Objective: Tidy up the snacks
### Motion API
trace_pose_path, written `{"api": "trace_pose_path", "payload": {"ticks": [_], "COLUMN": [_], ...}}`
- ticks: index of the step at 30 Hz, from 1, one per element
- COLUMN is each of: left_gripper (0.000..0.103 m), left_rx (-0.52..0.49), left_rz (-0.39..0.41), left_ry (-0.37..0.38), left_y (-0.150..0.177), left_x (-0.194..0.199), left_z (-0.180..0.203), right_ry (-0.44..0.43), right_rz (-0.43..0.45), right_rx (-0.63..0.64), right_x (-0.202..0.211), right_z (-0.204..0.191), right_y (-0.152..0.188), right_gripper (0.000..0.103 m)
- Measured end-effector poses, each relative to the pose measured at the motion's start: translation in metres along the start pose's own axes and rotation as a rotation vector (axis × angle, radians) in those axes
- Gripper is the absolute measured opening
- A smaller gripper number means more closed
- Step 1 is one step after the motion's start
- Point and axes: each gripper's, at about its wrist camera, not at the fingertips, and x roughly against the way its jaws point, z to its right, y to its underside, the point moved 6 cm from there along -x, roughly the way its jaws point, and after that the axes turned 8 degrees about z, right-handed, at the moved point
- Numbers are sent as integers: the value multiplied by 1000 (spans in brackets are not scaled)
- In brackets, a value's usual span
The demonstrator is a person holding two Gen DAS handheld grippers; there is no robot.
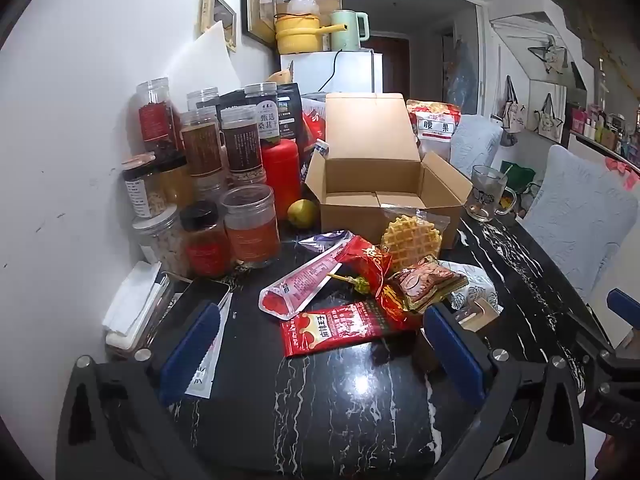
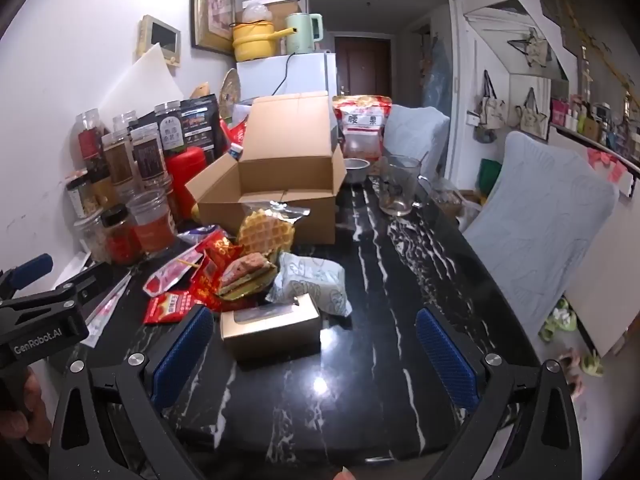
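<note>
Both grippers hung over the black marbled counter (image 1: pixel 360 392) with nothing between their jaws. The left gripper (image 1: pixel 320 344) had its blue pads spread wide apart, aimed at a red flat packet (image 1: pixel 340 330) at the near edge of the snack pile. The right gripper (image 2: pixel 314 352) was equally wide, its nearest target a small tan box (image 2: pixel 272 326) with a window on top, just ahead of its left pad.

The loose snacks lay heaped in front of an open cardboard box (image 1: pixel 376 188), its lid up and its inside bare. A wrapped waffle (image 1: pixel 412 240) leaned against the box's front wall; a long clear-ended pouch (image 1: pixel 304 284), a crinkled red wrapper (image 1: pixel 368 264), a brown foil pack (image 1: pixel 428 284) and a white patterned bag (image 2: pixel 316 284) overlapped below it. Jars (image 1: pixel 208 200) crowded the wall side.

The sensible start was probably the outermost pieces, since the middle ones overlapped. The flat packet would likely need a low approach, one pad sliding under an edge. The tan box looked rigid, so a grip across its narrower sides should hold. Keeping each gripper to its own side would avoid a clash over the pile.
</note>
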Motion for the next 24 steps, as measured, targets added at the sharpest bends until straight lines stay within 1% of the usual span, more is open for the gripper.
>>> {"api": "trace_pose_path", "payload": {"ticks": [10, 15, 16, 24], "left_gripper": [103, 103, 103, 103], "left_rx": [0, 2, 3, 1], "left_rz": [4, 2, 1, -3], "left_ry": [0, 0, 1, 4], "left_y": [-2, -7, -2, -1], "left_x": [1, 9, 7, 3], "left_z": [3, 0, -3, -4], "right_ry": [-9, -9, -9, -22], "right_rz": [2, 2, 0, 1], "right_rx": [2, 5, 5, 18], "right_x": [0, 1, 1, 1], "right_z": [-6, -7, -7, -11], "right_y": [3, 4, 3, 3], "right_gripper": [103, 103, 103, 103]}}
